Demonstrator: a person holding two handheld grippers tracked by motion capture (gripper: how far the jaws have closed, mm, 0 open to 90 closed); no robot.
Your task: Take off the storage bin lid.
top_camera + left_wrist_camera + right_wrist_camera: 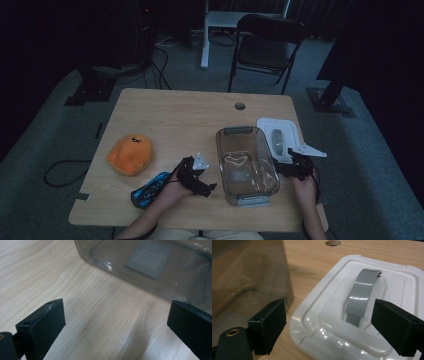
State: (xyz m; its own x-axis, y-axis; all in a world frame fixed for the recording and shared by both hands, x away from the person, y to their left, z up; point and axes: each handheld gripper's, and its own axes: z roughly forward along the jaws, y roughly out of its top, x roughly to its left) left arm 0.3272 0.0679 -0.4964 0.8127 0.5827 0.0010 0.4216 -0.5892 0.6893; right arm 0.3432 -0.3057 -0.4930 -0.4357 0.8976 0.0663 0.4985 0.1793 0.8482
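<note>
A clear plastic bin stands on the wooden table, with a white lid lying flat to its right. My left gripper rests low on the table just left of the bin. In the left gripper view its jaws are open with bare wood between them and the bin wall ahead. My right gripper hovers at the near edge of the lid, beside the bin's right wall. In the right gripper view its jaws stand open over the lid, holding nothing, and the lid's grey handle lies between and beyond them.
An orange cap lies at the table's left, and a blue and black item sits near the front edge by my left forearm. A cable hole is at the far middle. A folding chair stands beyond the table.
</note>
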